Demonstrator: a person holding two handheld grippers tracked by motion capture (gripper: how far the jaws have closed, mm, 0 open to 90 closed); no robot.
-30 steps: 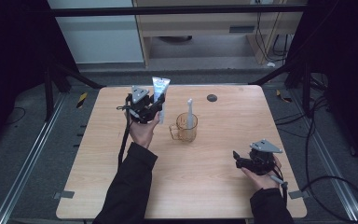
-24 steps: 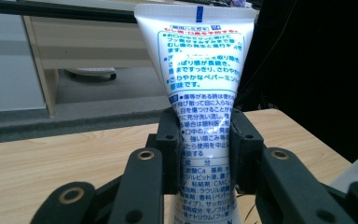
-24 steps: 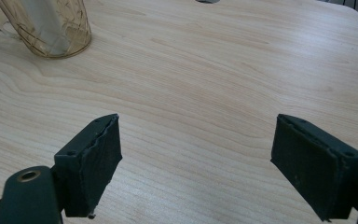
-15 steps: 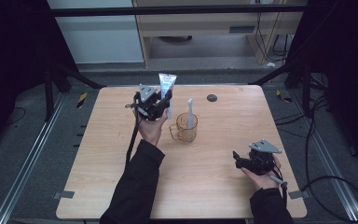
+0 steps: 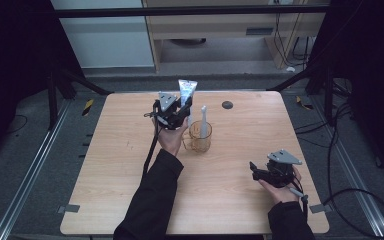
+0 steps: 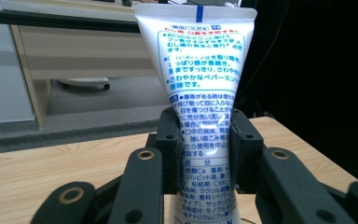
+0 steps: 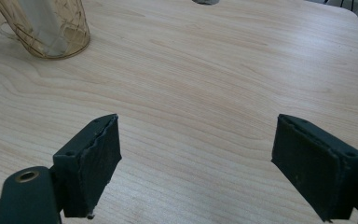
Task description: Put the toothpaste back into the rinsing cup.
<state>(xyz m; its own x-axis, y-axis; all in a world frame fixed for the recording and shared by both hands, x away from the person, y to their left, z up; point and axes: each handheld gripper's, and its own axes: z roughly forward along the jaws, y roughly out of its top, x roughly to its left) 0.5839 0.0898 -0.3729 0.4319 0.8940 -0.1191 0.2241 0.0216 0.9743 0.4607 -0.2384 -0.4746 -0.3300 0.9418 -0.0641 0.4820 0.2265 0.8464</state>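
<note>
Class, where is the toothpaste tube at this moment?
In the high view the tube stands upright at the table's far middle, clamped in the left gripper, just left of the amber cup.

place: lab | evidence: black frame rig (image 5: 60, 85), floor cables (image 5: 350, 195), bare table (image 5: 240, 130)

Around the amber cup (image 5: 200, 138), bare tabletop (image 5: 240, 125) lies open on its right and near sides, down to the right tongs (image 5: 253, 167). Its left rim is crowded by the left tongs (image 5: 182, 111) clamping an upright toothpaste tube (image 5: 186, 92). A white brush (image 5: 203, 120) stands in the cup.
</note>
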